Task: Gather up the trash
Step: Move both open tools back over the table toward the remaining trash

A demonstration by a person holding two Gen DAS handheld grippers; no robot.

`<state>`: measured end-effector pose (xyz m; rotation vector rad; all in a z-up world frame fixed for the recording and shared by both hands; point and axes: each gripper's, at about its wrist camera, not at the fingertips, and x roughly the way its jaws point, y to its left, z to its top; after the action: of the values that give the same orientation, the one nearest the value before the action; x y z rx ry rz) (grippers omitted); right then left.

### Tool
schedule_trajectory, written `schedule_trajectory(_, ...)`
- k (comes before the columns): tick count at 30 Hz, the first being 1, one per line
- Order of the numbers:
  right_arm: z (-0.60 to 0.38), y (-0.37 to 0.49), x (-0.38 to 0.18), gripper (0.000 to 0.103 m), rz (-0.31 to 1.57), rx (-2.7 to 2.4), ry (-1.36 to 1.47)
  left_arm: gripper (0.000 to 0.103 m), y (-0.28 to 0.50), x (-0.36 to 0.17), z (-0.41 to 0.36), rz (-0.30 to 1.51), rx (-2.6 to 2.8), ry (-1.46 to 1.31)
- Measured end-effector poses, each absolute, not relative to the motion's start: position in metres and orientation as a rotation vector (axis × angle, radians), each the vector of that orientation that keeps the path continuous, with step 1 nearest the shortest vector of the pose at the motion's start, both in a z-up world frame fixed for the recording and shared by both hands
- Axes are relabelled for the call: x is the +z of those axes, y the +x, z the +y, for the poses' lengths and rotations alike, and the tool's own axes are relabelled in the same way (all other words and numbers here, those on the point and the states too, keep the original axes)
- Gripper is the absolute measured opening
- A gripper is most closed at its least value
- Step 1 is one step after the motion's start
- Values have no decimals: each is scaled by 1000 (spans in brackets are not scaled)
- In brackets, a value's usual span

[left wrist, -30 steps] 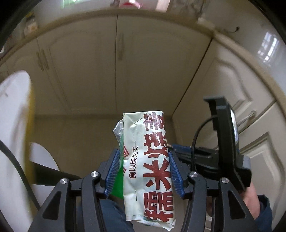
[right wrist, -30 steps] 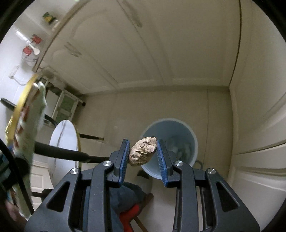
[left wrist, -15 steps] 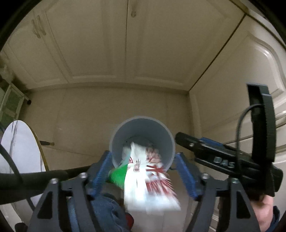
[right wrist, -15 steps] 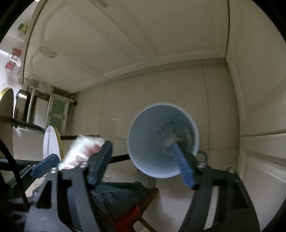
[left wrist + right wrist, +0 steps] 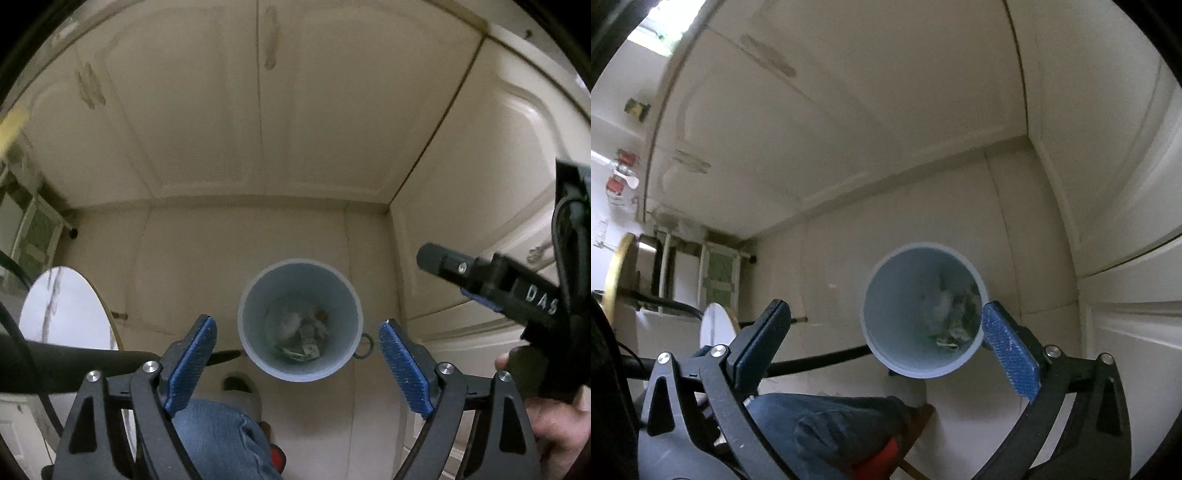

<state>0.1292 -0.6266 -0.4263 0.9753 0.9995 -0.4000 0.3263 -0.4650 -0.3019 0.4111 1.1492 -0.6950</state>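
1. Left gripper (image 5: pixel 297 363): jaws have just been opening and stand wide, nothing between them. A second ago they clamped a white packet with red print; half a second ago it was dropping out, blurred. Now it's gone from the jaws.
2. Right gripper (image 5: pixel 886 339): same story. Jaws have just been opening, now about as wide as they go, and empty. The brown lump held a second ago is no longer in them.
3. Both grippers point steeply down over the bin (image 5: pixel 299 273), whose mouth sits between each pair of jaws in both wrist views.
4. Trash (image 5: pixel 304 338) lies at the bin bottom: crumpled pale and green scraps. Likely includes both dropped items, but neither the packet nor the lump can be picked out.
5. Judgement: both drops look done and both hands are free for the next pickup. No litter visible on the floor (image 5: pixel 207 251) around the bin.
6. Around: cream cabinets (image 5: pixel 258 110) behind and to the side, a round white stool (image 5: pixel 66 306) at left, the person's jeans (image 5: pixel 218 439) below.
7. Writing: "DAS" in white on the right gripper's black body, seen from the left wrist. Nothing legible in the bin.
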Motion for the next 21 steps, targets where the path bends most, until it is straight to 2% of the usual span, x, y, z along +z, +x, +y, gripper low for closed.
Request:
schedule_trajectory(5,-622,118,-370,103,902,-419,929,92,290,-267,-437,1047,-752,392)
schedule_trajectory(12,-599,105,-270,103,732,-420,835,102,262,-189,-378,851,-768,313)
schedule_trajectory(21,-512,132,-162,103,618,-281,663,102,247,-120,-248,697,-586,178)
